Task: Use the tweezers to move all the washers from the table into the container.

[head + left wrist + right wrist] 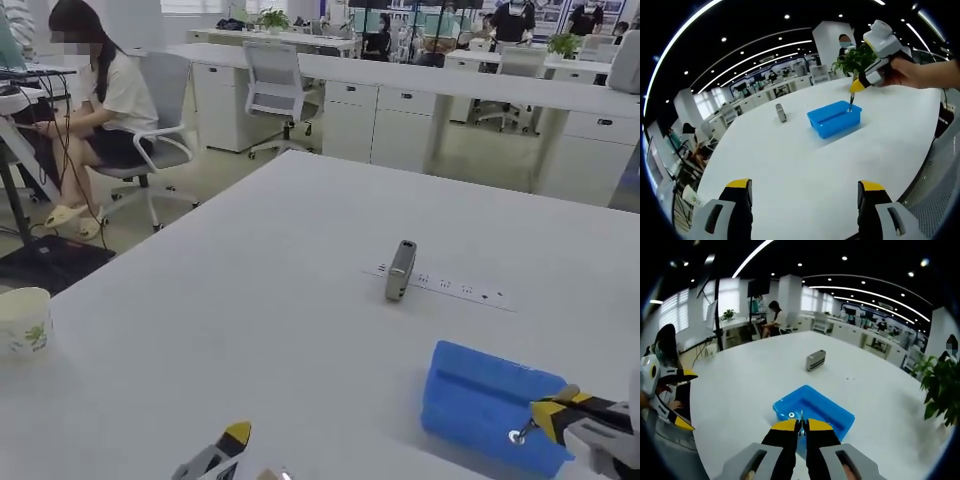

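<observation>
We see right hand-held gripper (801, 426) closed on tweezers (801, 416), jaws pressed together. Tweezers point down at blue container (826, 410); washer (791, 415) at their tip, over container's near edge. Left hand-held gripper (805, 186) open, jaws wide apart, above white surface (790, 160), well apart from container. Grey box (400, 269) lies on surface beyond container.

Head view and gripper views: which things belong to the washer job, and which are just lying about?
Job: blue container, tweezers, washer at their tip, right gripper holding them.
Lying about: silver block, paper cup, potted plant.
</observation>
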### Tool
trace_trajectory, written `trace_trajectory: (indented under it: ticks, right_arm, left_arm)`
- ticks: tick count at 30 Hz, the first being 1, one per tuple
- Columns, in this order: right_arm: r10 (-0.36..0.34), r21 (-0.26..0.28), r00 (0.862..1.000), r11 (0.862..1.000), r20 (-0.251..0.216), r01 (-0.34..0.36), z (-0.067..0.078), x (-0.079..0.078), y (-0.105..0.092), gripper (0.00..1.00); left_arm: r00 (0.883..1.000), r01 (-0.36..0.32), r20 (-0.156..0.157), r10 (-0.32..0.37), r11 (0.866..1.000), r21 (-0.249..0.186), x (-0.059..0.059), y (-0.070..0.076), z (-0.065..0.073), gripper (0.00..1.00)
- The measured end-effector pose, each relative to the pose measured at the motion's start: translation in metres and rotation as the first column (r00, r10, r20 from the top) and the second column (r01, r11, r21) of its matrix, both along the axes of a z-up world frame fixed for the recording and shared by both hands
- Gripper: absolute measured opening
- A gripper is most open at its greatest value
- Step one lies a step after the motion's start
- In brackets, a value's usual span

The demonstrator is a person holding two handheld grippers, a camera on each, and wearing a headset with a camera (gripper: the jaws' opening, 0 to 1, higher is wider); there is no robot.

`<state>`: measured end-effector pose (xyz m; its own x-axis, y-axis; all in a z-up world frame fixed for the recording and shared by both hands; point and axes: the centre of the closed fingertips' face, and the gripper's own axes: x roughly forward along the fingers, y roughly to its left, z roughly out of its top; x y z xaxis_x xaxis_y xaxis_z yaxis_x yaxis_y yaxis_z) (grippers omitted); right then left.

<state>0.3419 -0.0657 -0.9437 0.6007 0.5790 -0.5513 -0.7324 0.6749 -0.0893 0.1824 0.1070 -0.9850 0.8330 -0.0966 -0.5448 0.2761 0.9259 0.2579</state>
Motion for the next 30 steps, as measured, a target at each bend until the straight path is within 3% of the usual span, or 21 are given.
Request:
trace_trajectory:
  ticks: [6, 13, 21, 30]
  right_arm:
    - [-0.013, 0.002, 0.999, 1.000, 0.030, 0.013, 0.009, 0.020, 0.001, 0.02]
    - [-0.055, -0.008, 0.998, 0.998, 0.033, 0.055, 0.001, 0.043, -0.003, 0.02]
    - [-0.095, -0.026, 0.995, 0.995, -0.001, 0.095, -0.020, 0.059, -0.008, 0.02]
    - [-0.091, -0.083, 0.995, 0.993, -0.046, 0.087, -0.049, 0.055, -0.007, 0.01]
  left_arm:
    - [1.000, 0.007, -0.004, -0.007, 1.000, 0.003, 0.000, -0.002, -0.001, 0.89]
    - [1.000, 0.006, -0.006, -0.006, 1.000, 0.007, 0.000, -0.001, -0.001, 0.89]
    - [1.000, 0.009, -0.016, -0.009, 1.000, 0.006, 0.000, -0.002, -0.004, 0.89]
    - [0.998, 0.055, -0.037, -0.054, 0.997, 0.049, -0.002, -0.009, -0.008, 0.88]
